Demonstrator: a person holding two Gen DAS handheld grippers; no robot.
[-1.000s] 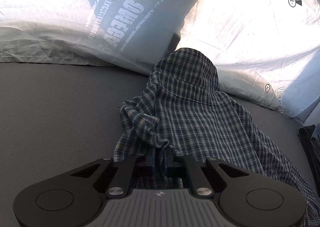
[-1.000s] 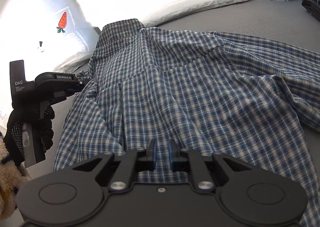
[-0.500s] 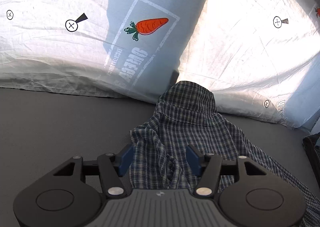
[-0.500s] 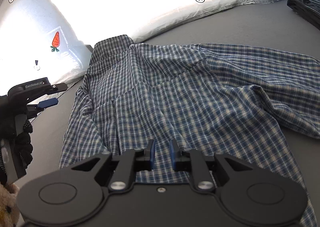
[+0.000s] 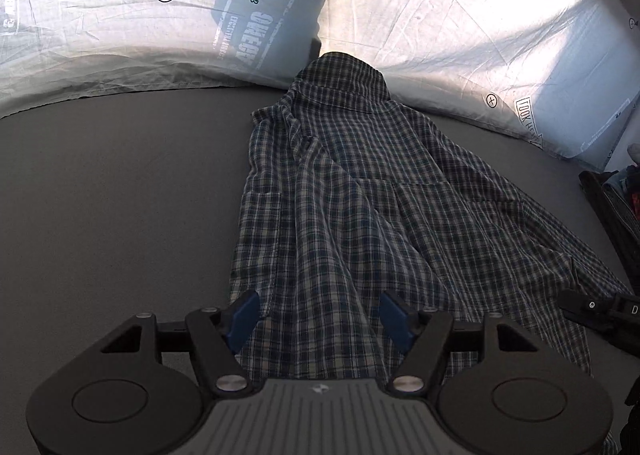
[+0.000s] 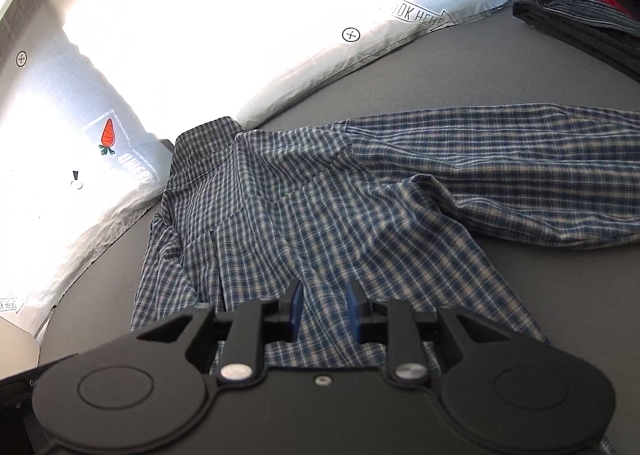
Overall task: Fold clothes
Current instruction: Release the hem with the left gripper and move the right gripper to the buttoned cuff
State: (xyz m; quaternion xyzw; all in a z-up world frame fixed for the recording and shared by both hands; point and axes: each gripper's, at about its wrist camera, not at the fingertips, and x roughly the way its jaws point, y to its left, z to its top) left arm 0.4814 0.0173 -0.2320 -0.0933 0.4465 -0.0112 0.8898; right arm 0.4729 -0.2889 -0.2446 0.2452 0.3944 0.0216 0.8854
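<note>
Two grippers hover over the blue-and-white checked cotton shirt, which lies on the grey bed surface, collar toward 12 o'clock against the white printed pillows. Left gripper has jaws wide apart; right gripper jaws are slightly apart, holding nothing. I judge one side is folded in; next comes the spread sleeve at 3 o'clock.

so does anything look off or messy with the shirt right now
Yes. The plaid shirt lies rumpled rather than flat on the grey bed: its collar rides up against the white pillows, one sleeve trails out sideways, and a bunched ridge runs down the middle. No damage is visible.
</note>
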